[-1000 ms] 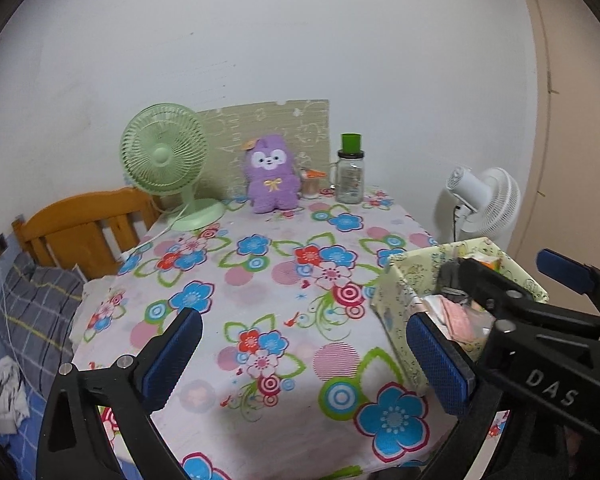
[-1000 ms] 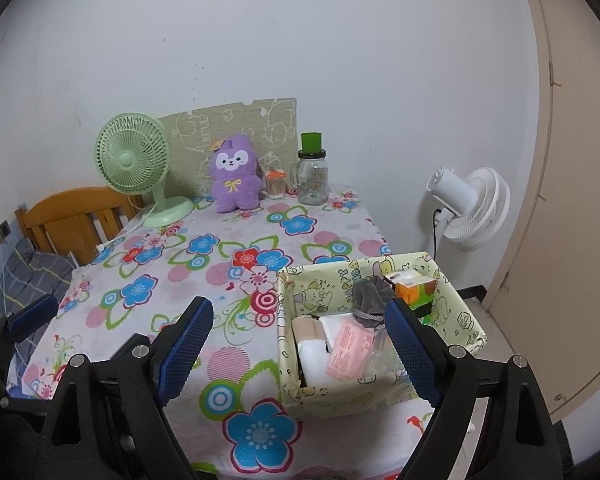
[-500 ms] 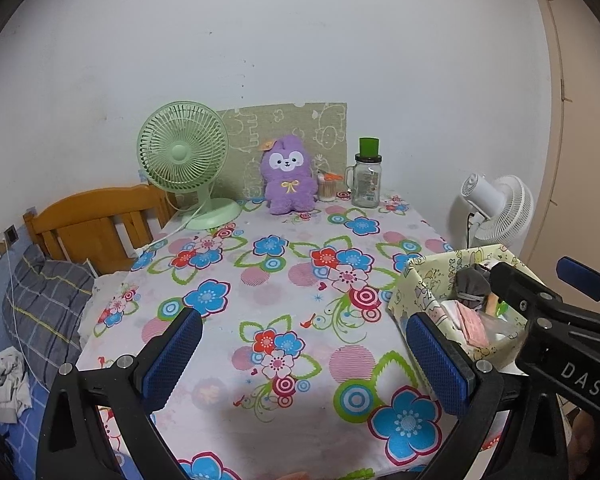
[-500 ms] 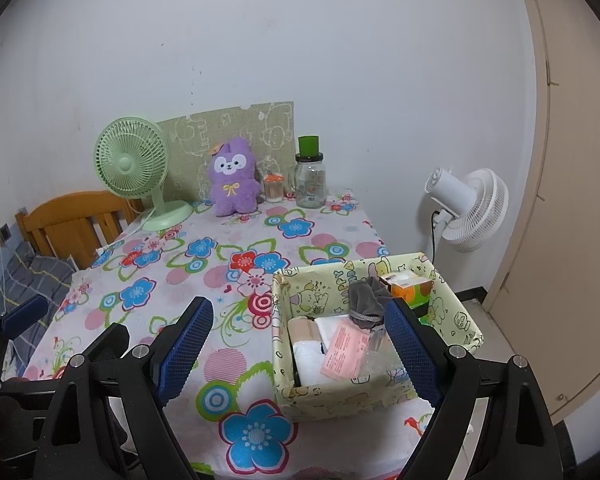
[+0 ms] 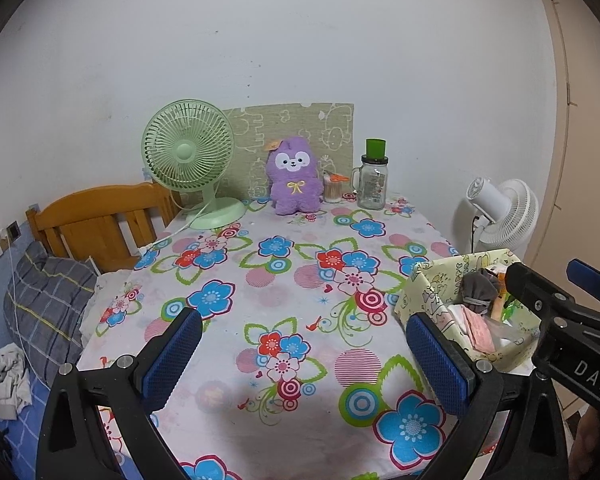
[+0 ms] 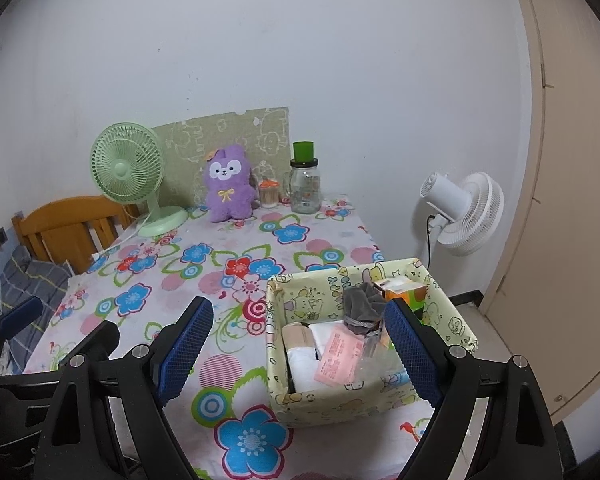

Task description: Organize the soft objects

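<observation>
While plush toy [image 5: 295,178] sits upright facing forward | both grippers' fingers apart, empty.

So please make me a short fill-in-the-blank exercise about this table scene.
1. The purple plush toy sits between the green fan and the glass ____.
2. The grey cloth lies inside the patterned ____.
3. Both grippers, left and right, are ____.

Missing words: jar; box; open

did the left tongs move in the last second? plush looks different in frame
Yes. Left tongs drew back from the table: the plush and green fan look smaller and farther right in the left wrist view.
</observation>
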A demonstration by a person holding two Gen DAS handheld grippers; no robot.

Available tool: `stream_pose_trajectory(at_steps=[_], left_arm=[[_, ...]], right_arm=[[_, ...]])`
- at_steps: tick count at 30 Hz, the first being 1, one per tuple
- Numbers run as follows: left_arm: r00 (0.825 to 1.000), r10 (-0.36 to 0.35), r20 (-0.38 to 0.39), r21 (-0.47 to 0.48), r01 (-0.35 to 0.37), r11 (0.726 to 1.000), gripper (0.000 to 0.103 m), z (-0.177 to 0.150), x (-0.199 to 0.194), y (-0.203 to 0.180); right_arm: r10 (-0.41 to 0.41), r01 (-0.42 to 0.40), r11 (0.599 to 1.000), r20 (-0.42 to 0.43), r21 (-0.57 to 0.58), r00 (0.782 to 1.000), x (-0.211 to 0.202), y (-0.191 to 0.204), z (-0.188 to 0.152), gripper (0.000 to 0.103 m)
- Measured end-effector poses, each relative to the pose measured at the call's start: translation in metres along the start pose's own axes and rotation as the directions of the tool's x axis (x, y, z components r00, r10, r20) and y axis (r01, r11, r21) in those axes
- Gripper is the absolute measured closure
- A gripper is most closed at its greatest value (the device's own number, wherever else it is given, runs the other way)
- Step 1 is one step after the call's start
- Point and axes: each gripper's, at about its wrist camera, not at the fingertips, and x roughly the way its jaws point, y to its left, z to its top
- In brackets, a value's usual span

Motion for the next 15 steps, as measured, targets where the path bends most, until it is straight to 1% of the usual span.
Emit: stream_pose_trajectory(at_steps=[4, 6, 15], left_arm=[[1.000, -0.009, 0.006, 0.004, 0.009, 1.000, 0.000, -0.0004, -0.0003, 0.0007], [1.000, -0.011, 0.008, 0.003, 0.011, 1.000, 0.000, -0.0004, -0.0003, 0.0012], [1.000, -0.013, 0.009, -0.002, 0.013, 1.000, 0.000, 0.0016, 0.0001, 0.0027]], right_arm=[[0.000, 0.000, 1.000, 0.001, 0.002, 1.000, 0.0000, -0.0004, 0.0003, 0.012], [-0.006, 0.006, 1.000, 0.004, 0.003, 1.000, 0.0003, -0.0010, 0.0004, 0.009], [-0.015, 0.015, 1.000, 0.014, 0.002, 1.000, -0.0005, -0.0034, 0.0004, 0.008]])
